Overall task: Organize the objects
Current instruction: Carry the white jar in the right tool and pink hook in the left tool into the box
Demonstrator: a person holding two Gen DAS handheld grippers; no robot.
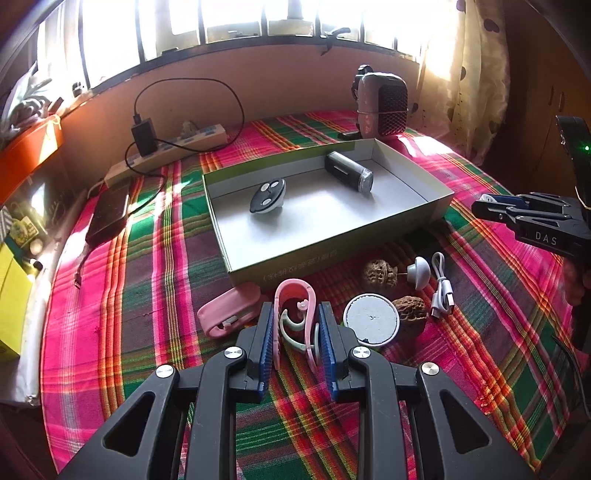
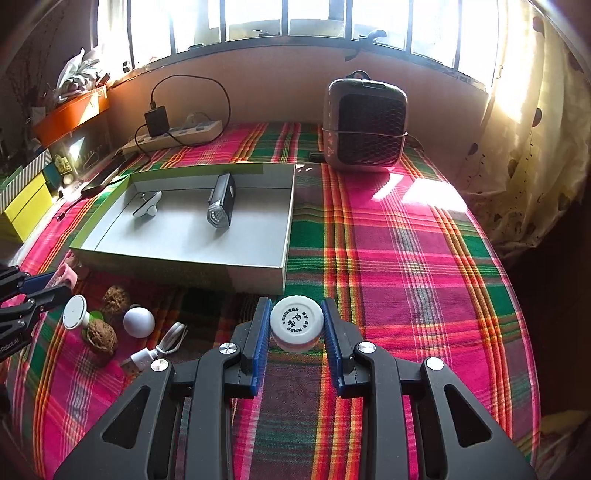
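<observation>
The left gripper (image 1: 296, 330) clamps the pink clip (image 1: 295, 317), light, springy plastic best held across its flat sides, while the right gripper (image 2: 296, 328) grips the small, rigid, smooth-capped jar (image 2: 296, 325) just before the box (image 2: 255, 267).

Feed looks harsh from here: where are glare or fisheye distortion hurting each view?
Left wrist view: windows blown out, frame edges bent, box interior readable. Right wrist view: sun patch washes out the tablecloth near the heater; bottle cap print stays sharp.
</observation>
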